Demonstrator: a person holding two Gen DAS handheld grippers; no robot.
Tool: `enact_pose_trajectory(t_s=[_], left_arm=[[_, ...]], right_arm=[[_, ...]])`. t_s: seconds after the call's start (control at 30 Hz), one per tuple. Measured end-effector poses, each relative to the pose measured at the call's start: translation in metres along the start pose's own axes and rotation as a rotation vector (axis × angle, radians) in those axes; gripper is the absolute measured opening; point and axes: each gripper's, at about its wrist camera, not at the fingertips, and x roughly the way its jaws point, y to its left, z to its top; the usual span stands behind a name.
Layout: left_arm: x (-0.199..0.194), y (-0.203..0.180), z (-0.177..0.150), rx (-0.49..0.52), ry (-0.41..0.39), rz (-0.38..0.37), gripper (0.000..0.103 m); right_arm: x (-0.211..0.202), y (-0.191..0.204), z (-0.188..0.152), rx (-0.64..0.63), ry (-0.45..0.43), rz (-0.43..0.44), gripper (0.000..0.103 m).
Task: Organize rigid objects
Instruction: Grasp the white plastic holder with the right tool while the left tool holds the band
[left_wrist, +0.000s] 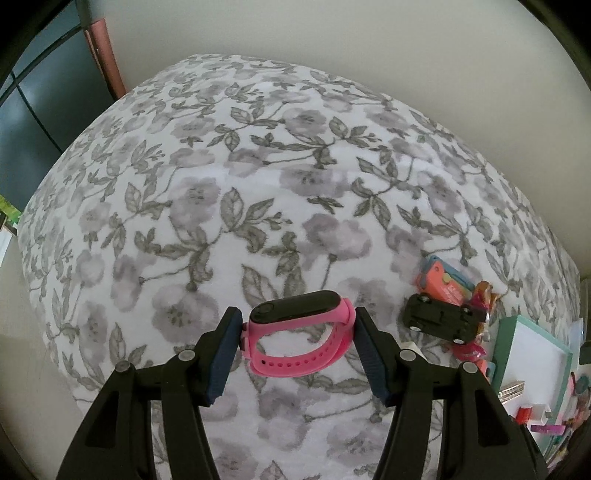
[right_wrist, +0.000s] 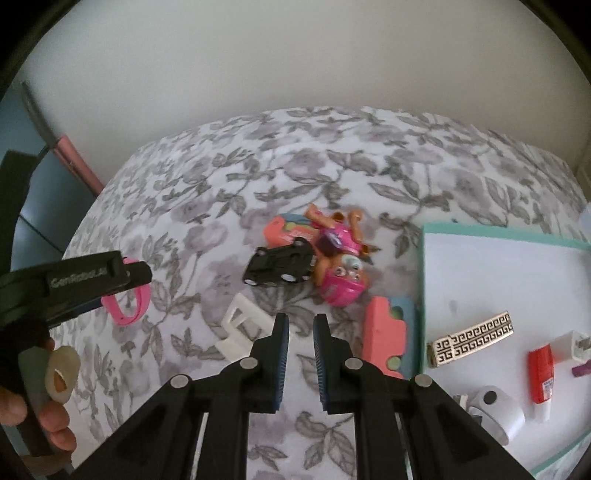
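Pink fitness band (left_wrist: 299, 334) low centre between the spread left gripper (left_wrist: 295, 354) fingers, floral cloth (left_wrist: 258, 184) beneath, black toy car (left_wrist: 439, 317) at right, teal-rimmed tray (left_wrist: 532, 354) far right.

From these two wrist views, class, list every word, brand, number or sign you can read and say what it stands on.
"GenRobot.ai": pale lettering on the side of the left gripper, read from the right wrist view.
Red and white tube in the teal-rimmed tray: small print, too blurred to read.
Coral toy phone: markings too small to read.
Nothing else is legible.
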Motion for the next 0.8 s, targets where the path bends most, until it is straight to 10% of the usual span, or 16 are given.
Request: enact_pose_trajectory(t_s=[0.33,0.43,0.8], left_arm=[[0.022,0.001,-0.003,0.005,0.057,0.012,0.062],[0.028,0.005,-0.003,-0.01,0.074,0.004,0.062],[0.032,0.015,0.001,-0.046,0.084,-0.022,0.062]], right_arm=[[0.017,0.013,0.0,-0.012,0.021,0.056,0.019],[0.025,0.022,-0.003,-0.056,0.035,0.053,0.047],[0.052,0.037,-0.011,-0.158,0.073,0.026,0.063]])
